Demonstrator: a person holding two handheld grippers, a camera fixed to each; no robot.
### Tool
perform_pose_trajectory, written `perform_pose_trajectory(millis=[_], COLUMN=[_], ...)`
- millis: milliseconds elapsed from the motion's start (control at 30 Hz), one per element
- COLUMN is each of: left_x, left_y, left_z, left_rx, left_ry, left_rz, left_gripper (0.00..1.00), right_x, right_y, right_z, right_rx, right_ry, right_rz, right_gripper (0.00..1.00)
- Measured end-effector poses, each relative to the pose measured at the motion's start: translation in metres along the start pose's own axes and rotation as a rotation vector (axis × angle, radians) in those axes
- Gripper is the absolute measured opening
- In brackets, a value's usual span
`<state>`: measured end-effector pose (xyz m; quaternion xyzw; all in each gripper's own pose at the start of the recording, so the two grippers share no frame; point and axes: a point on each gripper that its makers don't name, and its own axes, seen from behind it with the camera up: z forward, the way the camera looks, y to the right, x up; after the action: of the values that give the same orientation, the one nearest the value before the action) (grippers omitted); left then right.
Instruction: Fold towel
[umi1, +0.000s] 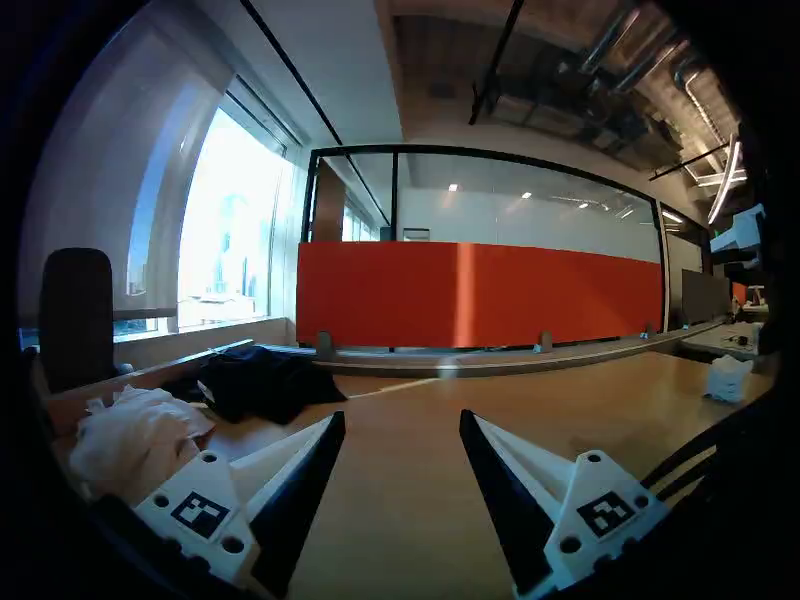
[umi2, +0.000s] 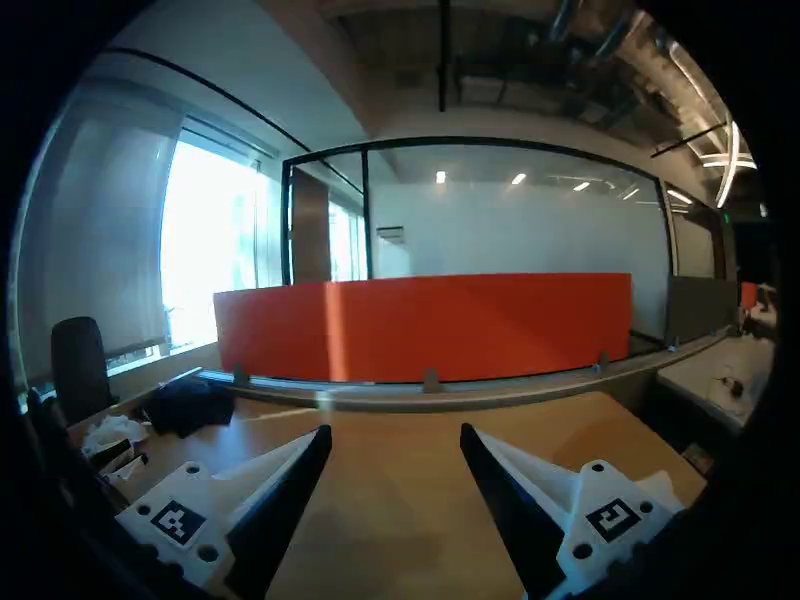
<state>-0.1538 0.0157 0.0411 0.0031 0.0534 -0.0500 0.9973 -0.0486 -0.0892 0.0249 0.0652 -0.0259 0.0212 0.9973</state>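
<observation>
Light wooden tabletop (umi1: 420, 480) stretches ahead of both grippers to a long orange partition panel (umi1: 480, 295) at the far edge. The left gripper (umi1: 402, 415) has its white, black-edged fingers wide apart with nothing between them, and the right gripper (umi2: 396, 430) likewise stands spread and empty above bare wood. A crumpled white towel (umi1: 135, 435) lies at the near left of the table, just beside the left gripper's left finger. A heap of black cloth (umi1: 265, 380) sits just beyond the towel, farther in. A dark chair back (umi1: 75, 315) stands at the far left by the window.
</observation>
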Motion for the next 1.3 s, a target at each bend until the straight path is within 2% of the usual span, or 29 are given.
perform_pose_trajectory(millis=[267,767,1033,1300], left_x=[-0.01,-0.014,-0.016,-0.017], left_y=[-0.006,-0.001,0.0,0.001], left_z=[0.0,0.004,0.004,0.005], left_rx=[0.011,0.008,0.007,0.007], left_ry=[-0.011,-0.015,-0.015,-0.015], left_rz=[0.012,0.02,0.024,0.024], left_gripper=[0.84,0.84,0.84,0.84], right_x=[0.001,-0.003,-0.003,0.003], right_y=[0.003,0.007,0.025,0.05], right_z=[0.0,-0.002,-0.004,-0.008], right_rx=[-0.005,-0.002,-0.021,-0.057], right_ry=[0.006,0.01,0.034,0.087], right_rz=[-0.003,0.004,0.0,-0.022], right_gripper=[0.99,0.99,0.99,0.99])
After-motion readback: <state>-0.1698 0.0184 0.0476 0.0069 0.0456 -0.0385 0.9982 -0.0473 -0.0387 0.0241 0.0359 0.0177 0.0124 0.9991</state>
